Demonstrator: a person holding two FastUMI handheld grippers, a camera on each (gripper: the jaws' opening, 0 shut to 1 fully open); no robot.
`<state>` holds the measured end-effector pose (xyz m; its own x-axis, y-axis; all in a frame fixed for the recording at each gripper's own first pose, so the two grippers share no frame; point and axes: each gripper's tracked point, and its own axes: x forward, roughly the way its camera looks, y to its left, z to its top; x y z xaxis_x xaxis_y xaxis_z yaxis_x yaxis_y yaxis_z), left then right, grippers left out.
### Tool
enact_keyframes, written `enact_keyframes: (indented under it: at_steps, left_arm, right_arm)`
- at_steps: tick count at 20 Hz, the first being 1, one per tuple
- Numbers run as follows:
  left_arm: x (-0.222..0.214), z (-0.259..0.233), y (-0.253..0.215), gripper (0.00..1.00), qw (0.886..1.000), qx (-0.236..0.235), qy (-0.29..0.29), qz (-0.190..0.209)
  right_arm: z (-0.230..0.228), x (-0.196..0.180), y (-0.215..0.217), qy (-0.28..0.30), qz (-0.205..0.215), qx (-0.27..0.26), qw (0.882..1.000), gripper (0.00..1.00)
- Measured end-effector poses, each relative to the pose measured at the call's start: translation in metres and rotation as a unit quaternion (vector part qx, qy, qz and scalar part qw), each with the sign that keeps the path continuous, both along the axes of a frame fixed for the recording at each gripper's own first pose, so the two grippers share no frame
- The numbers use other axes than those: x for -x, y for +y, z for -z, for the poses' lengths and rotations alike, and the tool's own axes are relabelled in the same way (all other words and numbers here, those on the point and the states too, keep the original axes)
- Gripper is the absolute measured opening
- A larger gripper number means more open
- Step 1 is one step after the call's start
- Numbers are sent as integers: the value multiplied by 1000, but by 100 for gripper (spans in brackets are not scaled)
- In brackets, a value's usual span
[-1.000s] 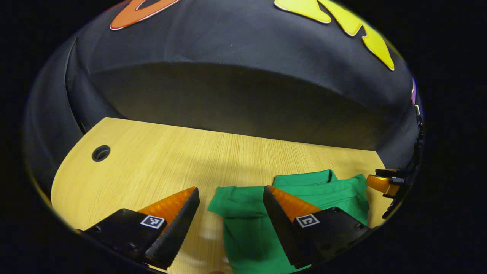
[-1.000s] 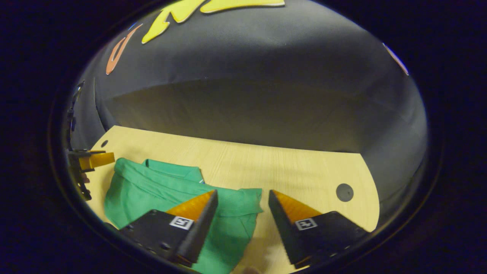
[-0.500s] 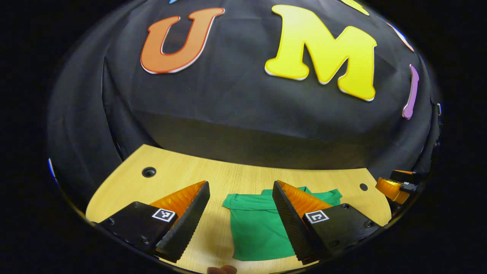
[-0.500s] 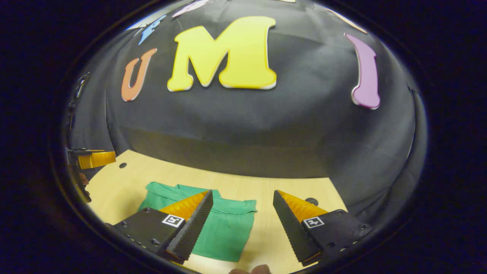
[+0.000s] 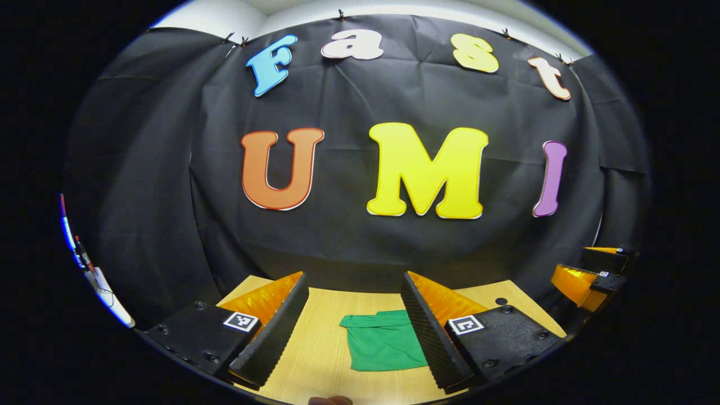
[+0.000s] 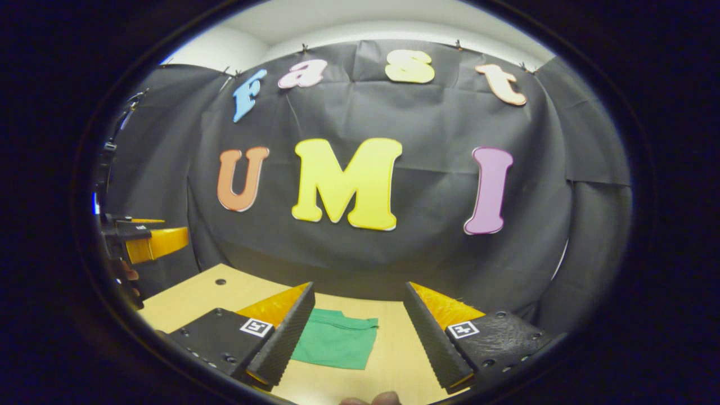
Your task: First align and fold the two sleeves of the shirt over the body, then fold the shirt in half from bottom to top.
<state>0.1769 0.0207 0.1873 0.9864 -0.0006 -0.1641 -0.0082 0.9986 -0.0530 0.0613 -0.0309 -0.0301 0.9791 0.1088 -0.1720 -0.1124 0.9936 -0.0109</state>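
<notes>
Dim booth, sharp focus, heavy fisheye bending at the edges.

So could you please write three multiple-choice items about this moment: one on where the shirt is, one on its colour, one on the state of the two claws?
1. Where does the folded cloth shirt lie?
A. on the light wooden table
B. between the fingers of the left claw
C. hung on the black cloth wall

2. What colour is the shirt?
A. yellow
B. green
C. purple

3. How do the left claw and the right claw stand?
A. both shut on the shirt
B. one open, one shut
C. both open, holding nothing

Answers:
1 A: the shirt lies flat on the table top, farther off than both claws.
2 B: the cloth is plain green in the left gripper view and in the right gripper view.
3 C: each pair of fingers stands wide apart, and the table shows in the gap.
</notes>
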Motion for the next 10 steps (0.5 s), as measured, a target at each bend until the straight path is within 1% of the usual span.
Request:
enact_keyframes:
  at_steps: [3,4,5,6,7,8,10]
  left_arm:
    - [41,-19,-16,100,1000,-2,-22,10]
    - [51,-21,-21,100,999,-7,-26,17]
    - [64,-22,-25,100,999,-14,-30,21]
    - [73,-22,-27,100,999,-21,-32,25]
    - [83,-21,-30,100,999,-27,-36,30]
    - [92,-20,-32,100,998,-31,-38,30]
    - [112,-14,-34,100,999,-28,-37,25]
  right_arm:
    - [-12,45,-2,-15,1,3,1000,96]
    - [-14,59,-4,-17,3,2,1000,97]
    - [-13,72,-3,-15,3,-2,1000,93]
    - [-11,87,-3,-13,3,-4,1000,95]
    - [-12,99,-3,-15,4,-8,1000,95]
    - [-12,106,-3,-17,7,-7,1000,93]
    - [-9,121,-1,-15,12,-14,1000,93]
